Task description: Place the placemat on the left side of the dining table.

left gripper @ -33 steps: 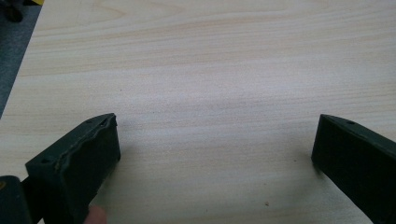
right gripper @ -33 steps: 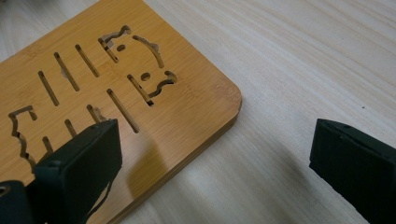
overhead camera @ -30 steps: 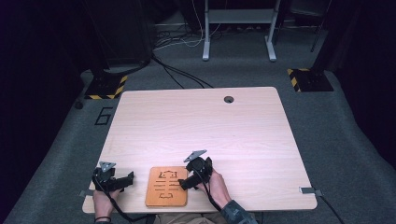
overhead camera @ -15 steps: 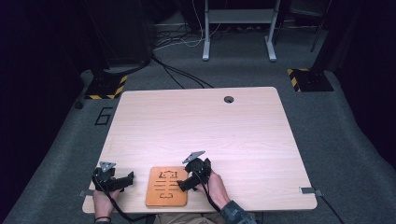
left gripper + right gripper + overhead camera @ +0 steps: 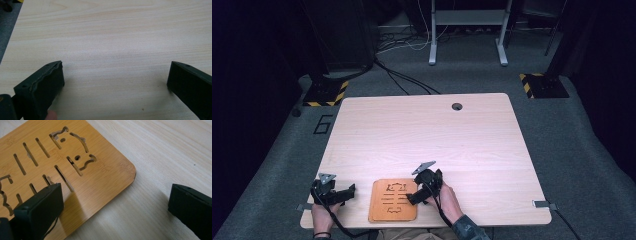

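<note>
2 open grippers, left gripper (image 5: 343, 192) and right gripper (image 5: 414, 196), flank bamboo board (image 5: 393, 200).

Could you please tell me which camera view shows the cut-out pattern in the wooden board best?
The right gripper view: the board lies close under the open right gripper, so its slots and curved cut-outs are sharp. The high view shows the whole board, small, with the pattern coarse. The left gripper view shows bare table.

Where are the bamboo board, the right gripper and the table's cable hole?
bamboo board (image 5: 393, 212): high view, on its plain lower part.
right gripper (image 5: 412, 199): high view, midway between its fingers.
cable hole (image 5: 456, 106): high view, on the dark round opening in the table.
</note>
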Motion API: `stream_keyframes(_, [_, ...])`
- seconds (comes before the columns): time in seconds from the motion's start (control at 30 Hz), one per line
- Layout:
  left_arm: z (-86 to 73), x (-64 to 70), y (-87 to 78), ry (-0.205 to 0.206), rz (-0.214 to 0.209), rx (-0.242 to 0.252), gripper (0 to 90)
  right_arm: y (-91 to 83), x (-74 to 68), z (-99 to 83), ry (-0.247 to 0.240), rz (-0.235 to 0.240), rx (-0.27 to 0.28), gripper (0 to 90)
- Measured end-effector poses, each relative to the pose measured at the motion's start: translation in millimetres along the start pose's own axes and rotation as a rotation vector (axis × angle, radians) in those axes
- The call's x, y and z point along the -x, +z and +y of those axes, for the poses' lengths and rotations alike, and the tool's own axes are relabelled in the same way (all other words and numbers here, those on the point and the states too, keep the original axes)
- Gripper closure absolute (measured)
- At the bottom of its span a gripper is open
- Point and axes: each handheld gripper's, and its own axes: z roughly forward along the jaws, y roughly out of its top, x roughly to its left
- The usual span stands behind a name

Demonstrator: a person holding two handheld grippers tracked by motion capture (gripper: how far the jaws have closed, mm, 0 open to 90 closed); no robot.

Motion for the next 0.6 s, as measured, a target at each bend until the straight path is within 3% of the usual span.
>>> stream_keyframes(0.3, [0.0, 0.0, -0.2, 0.001, 0.001, -0.002, 0.8, -7.7, 8.0, -12.4, 0.022, -0.016, 0.039, 0.0])
stream_keyframes(0.6, [0.1, 0.4, -0.1, -0.004, 0.009, -0.004, 0.2, -13.0, 12.2, -23.8, 0.009, -0.053, 0.066, 0.0])
